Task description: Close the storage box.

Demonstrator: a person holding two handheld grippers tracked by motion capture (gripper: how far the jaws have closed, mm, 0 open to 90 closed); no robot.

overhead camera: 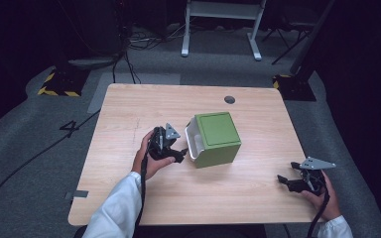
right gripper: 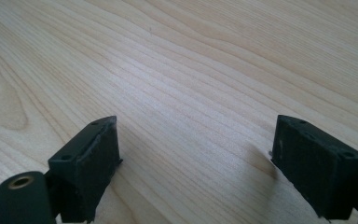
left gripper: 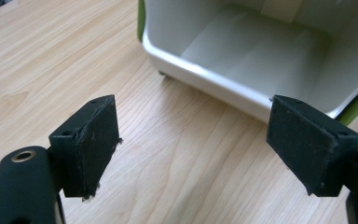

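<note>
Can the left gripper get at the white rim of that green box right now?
Probably yes: the left gripper is open, right beside the green box, with bare table before the white rim.

— What am I working on?
— I see a light wooden rectangular table [overhead camera: 129,114] across the middle of the frame, with a round dark grommet hole [overhead camera: 229,99] in its upper right.
— Anything on it?
— A green cube-shaped box with a white inside [overhead camera: 214,139], lying on its side at centre.
</note>
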